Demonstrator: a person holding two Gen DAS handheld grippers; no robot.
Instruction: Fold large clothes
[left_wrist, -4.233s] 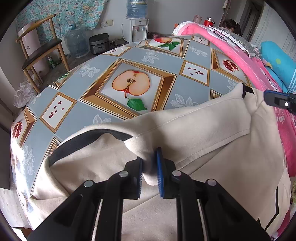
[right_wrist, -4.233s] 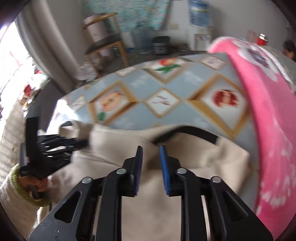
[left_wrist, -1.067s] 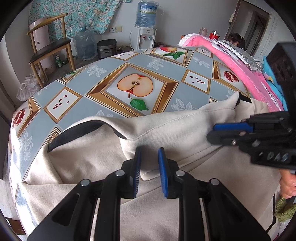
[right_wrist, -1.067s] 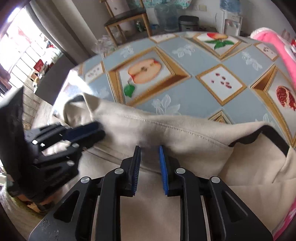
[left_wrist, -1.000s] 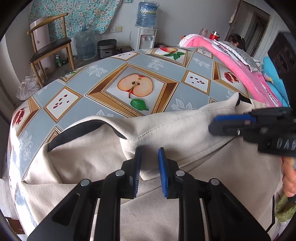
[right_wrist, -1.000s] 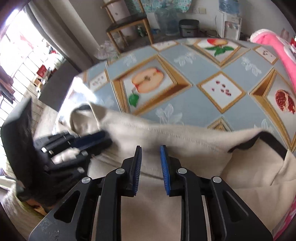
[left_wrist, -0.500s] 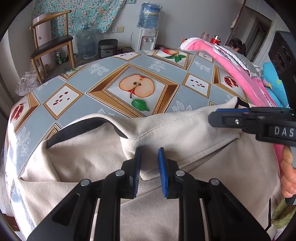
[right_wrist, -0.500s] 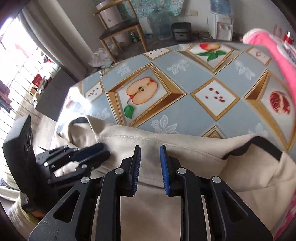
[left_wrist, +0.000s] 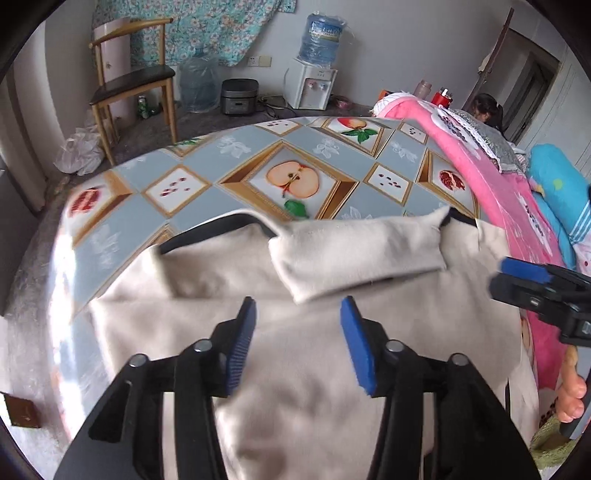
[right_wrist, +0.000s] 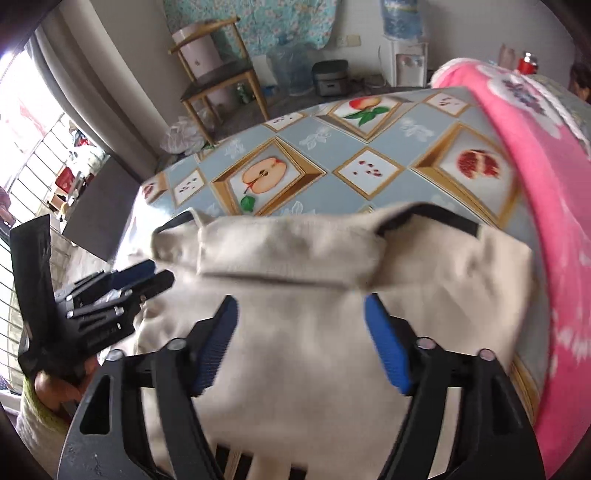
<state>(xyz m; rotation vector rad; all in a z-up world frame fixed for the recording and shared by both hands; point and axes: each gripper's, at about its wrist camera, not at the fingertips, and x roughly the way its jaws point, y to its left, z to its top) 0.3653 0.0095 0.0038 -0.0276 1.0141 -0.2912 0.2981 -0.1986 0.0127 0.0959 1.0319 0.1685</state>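
A large cream garment (left_wrist: 314, 354) with black trim lies on the fruit-print tablecloth (left_wrist: 243, 158), a folded band (left_wrist: 354, 254) laid across its top. It also shows in the right wrist view (right_wrist: 332, 295). My left gripper (left_wrist: 297, 314) is open and empty, just above the cloth below the folded band. My right gripper (right_wrist: 301, 314) is open and empty too, over the same garment. The right gripper shows at the right edge of the left wrist view (left_wrist: 532, 284); the left gripper shows at the left of the right wrist view (right_wrist: 122, 291).
A pink blanket (left_wrist: 491, 177) runs along the table's right side, with a blue pillow (left_wrist: 557, 188) beyond it. A wooden chair (left_wrist: 129, 85), water bottles and a dispenser (left_wrist: 314, 85) stand on the floor beyond the table. A person (left_wrist: 485, 107) sits at the back right.
Both grippers have opened and let go of the folded edge of the garment. Both have pulled back and up a little; the folded band now lies flat on the garment.
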